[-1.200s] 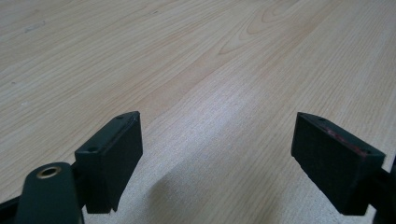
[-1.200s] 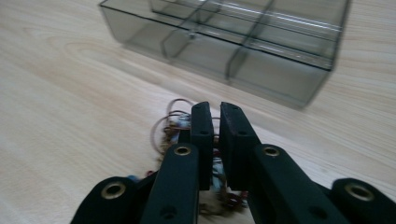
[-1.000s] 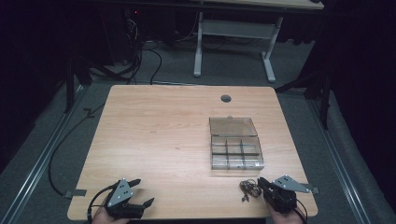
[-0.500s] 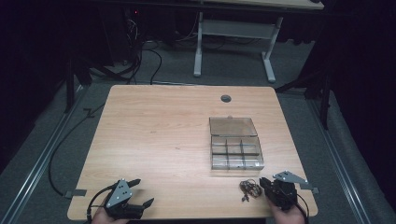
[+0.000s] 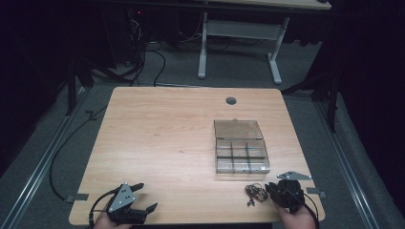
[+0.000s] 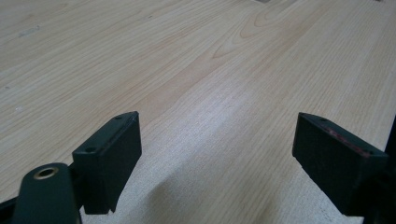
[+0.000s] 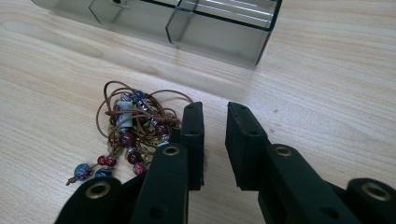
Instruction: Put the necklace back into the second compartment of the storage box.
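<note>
A wooden desk from above. At the lower left, the left gripper has its fingers wide apart, holding nothing. At the lower right, the right gripper has its fingers narrowly parted and empty, just right of a beaded cord necklace. A clear compartment box, lid open, sits just above.

Dim lab: cables, floor rails

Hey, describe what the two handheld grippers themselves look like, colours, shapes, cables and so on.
Both are matte black. The left gripper carries a grey three-cornered plate with small holes on top, and a thin black cable curls from it. The right gripper has the same grey plate and cable. Their jaws are blocky rectangular pads on flat black links with brass-coloured rivet eyelets; one left pad edge looks faintly reddish.
</note>
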A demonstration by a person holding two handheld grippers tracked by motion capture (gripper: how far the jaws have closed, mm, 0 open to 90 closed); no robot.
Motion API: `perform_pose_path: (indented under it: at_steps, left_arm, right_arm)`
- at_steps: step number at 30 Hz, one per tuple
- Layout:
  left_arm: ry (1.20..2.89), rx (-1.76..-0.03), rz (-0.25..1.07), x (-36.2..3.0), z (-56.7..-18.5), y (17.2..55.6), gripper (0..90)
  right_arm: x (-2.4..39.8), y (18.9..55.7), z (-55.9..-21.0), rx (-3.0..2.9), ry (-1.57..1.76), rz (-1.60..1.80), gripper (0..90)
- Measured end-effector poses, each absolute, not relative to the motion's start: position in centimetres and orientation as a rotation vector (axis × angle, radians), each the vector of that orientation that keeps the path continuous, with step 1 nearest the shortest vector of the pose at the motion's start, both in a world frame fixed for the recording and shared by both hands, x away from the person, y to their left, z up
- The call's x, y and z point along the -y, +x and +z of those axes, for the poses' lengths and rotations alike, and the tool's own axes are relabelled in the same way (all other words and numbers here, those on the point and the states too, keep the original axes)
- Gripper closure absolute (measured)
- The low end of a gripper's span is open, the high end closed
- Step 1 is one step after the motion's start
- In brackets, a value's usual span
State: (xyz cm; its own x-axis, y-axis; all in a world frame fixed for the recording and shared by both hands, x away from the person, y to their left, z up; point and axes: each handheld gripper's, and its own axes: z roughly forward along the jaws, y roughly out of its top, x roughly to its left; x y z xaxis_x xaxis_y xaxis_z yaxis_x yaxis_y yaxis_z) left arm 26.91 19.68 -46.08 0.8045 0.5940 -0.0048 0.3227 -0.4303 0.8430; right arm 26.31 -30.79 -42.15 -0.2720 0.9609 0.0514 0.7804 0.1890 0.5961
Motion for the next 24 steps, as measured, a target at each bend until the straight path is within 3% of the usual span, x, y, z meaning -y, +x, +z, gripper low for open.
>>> perform_pose_path:
  at_steps: [24]
  left_arm:
    - [2.078, -0.645, 0.362, -19.5, -46.1, 26.8, 15.7]
  right_arm:
    - [30.9, 28.6, -41.0, -2.371, 1.739, 0.506, 69.3]
